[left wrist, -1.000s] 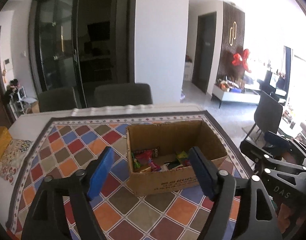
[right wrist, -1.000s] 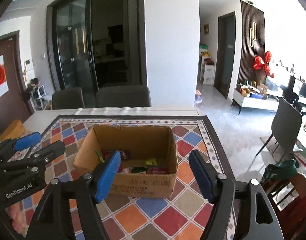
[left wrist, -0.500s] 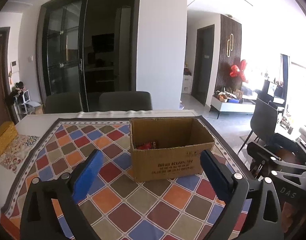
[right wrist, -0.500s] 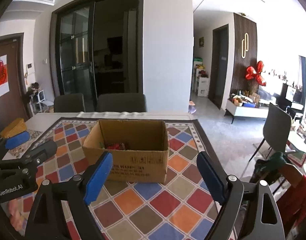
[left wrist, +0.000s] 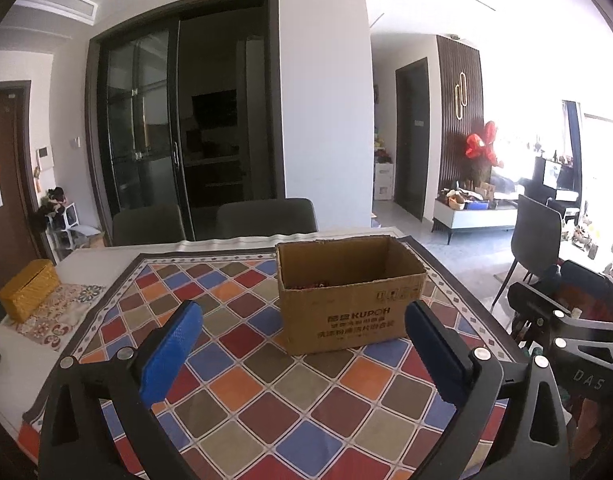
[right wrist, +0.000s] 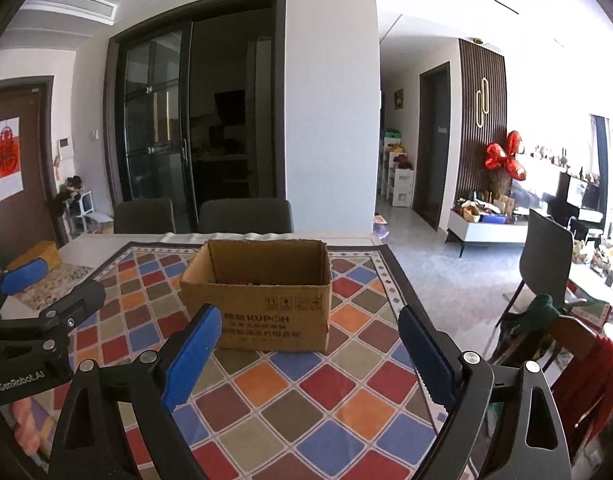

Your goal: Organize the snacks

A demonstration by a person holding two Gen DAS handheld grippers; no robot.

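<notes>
Left gripper [left wrist: 302,350] nearest the lens, jaws spread wide, nothing between the blue pads [left wrist: 168,354], hanging over the near part of the counter. Right gripper [right wrist: 308,354] likewise low in its own view, jaws spread wide and holding nothing, blue pads [right wrist: 190,356] to either side of the box ahead. Each tool visible in the other's camera: left one at the left border of the right wrist view, right one at the right border of the left wrist view.

Beneath both, a patterned mat [left wrist: 242,392] of red, blue, orange and brown diamonds with a dark border, covering most of the counter [left wrist: 106,254].

Beyond the pads, well apart from them, an open cardboard box [left wrist: 346,300] upright on the mat, toward the far right part of the counter, printed side facing the cameras. Inside, only a thin strip of snacks [left wrist: 310,283] showing above the near wall, reddish, too hidden to identify.

Toward the far left corner of the counter, a yellow woven box [left wrist: 28,288] beside a floral cloth [left wrist: 60,314], off the mat.

Behind the far edge, two dark chairs [left wrist: 266,216] pushed in; past them, dark glass sliding doors [left wrist: 178,128].
</notes>
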